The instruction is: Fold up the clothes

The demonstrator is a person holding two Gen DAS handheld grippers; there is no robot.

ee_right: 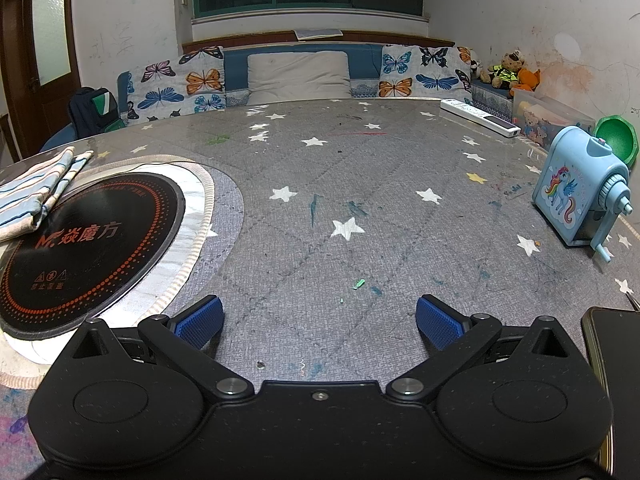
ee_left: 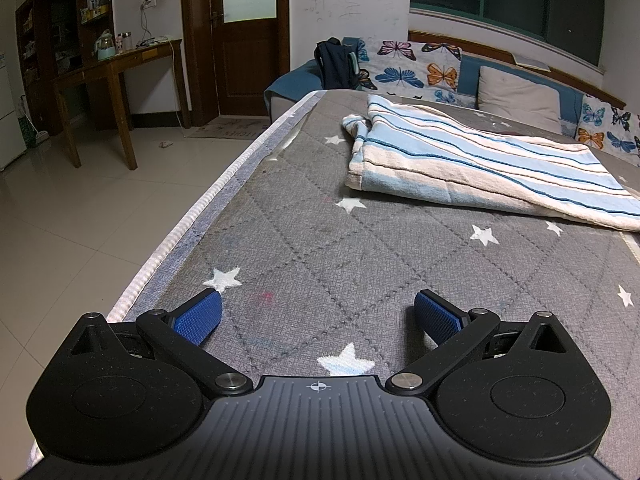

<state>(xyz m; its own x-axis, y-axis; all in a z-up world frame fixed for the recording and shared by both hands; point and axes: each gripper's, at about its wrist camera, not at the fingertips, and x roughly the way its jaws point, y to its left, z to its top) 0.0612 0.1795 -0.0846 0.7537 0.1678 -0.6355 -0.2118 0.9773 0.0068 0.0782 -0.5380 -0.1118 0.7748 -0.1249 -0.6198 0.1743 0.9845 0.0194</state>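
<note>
A folded blue-and-white striped cloth (ee_left: 472, 160) lies on the grey star-patterned table cover (ee_left: 320, 248), ahead and to the right of my left gripper (ee_left: 318, 316). The left gripper is open and empty, low over the table near its left edge. In the right wrist view the same cloth (ee_right: 36, 192) shows at the far left, its edge resting on a black round induction cooktop (ee_right: 84, 240). My right gripper (ee_right: 320, 320) is open and empty over bare table cover, well to the right of the cloth.
A blue pencil sharpener (ee_right: 580, 196), a green bowl (ee_right: 618, 140), a white power strip (ee_right: 480, 118) and a phone (ee_right: 616, 360) sit at the right. A sofa with butterfly cushions (ee_right: 300, 72) stands behind the table. The table's left edge (ee_left: 192, 236) drops to tiled floor.
</note>
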